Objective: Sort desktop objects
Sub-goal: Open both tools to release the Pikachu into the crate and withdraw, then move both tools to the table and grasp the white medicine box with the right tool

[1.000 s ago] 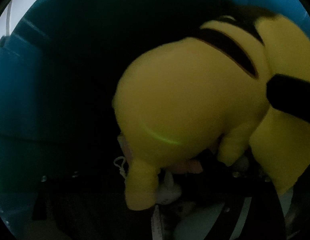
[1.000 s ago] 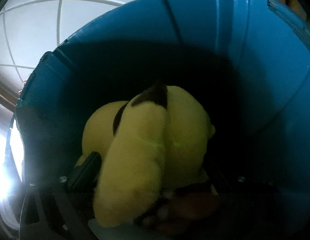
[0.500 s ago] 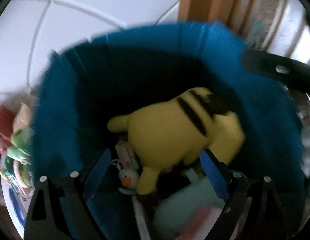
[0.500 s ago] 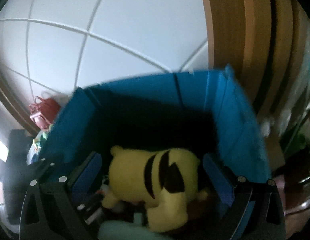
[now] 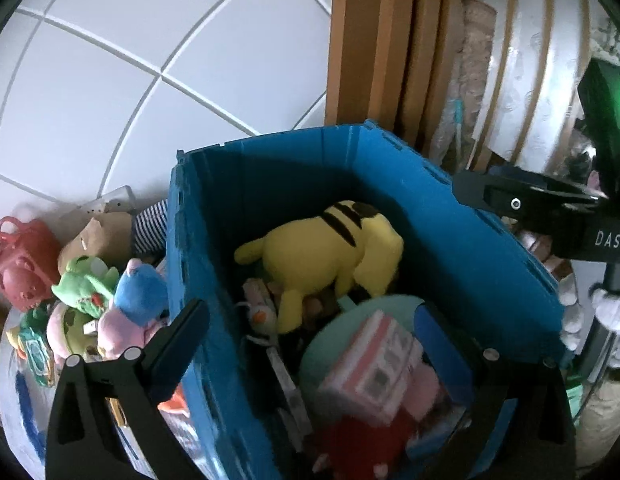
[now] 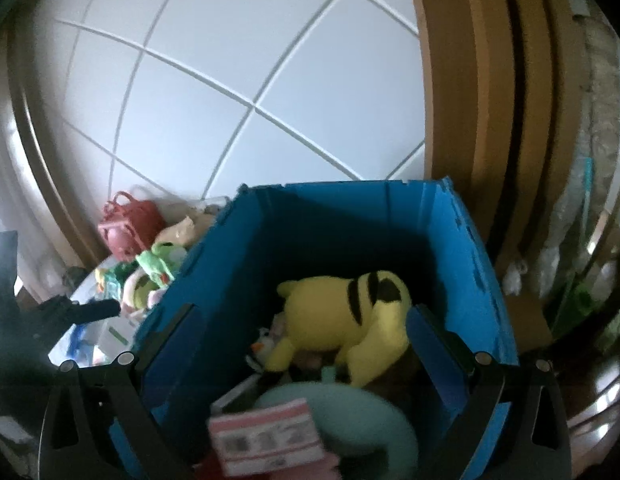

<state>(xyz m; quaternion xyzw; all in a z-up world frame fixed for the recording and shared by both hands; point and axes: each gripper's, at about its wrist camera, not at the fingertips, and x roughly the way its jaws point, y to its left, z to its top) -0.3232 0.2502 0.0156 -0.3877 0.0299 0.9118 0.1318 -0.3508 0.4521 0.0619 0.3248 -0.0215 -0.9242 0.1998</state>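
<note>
1. While both grippers are hanging above the blue crate (image 5: 461, 240), the yellow plush (image 5: 329, 256) with black back stripes is lying inside it, face down on the other toys, toward the far wall.
2. The left gripper (image 5: 310, 344) is standing with its fingers spread wide and nothing between them; its left finger (image 5: 178, 344) is sitting outside the crate's left wall.
3. The right gripper (image 6: 298, 344) is likewise gaping and carrying nothing, its fingers framing the crate interior.
4. In the left wrist view, the right gripper's black body is showing the white letters "DAS" (image 5: 607, 239); the rest is running out of frame.
5. A pink-and-white box (image 5: 373, 364) is resting on a pale teal round cushion (image 6: 349, 404) at the crate's near end; its print is too blurred to read.
6. Outside the crate on the left, a green plush (image 5: 86, 284), a blue-and-pink plush (image 5: 134, 312) and a red toy basket (image 5: 22, 260) are sitting crowded together.
</note>
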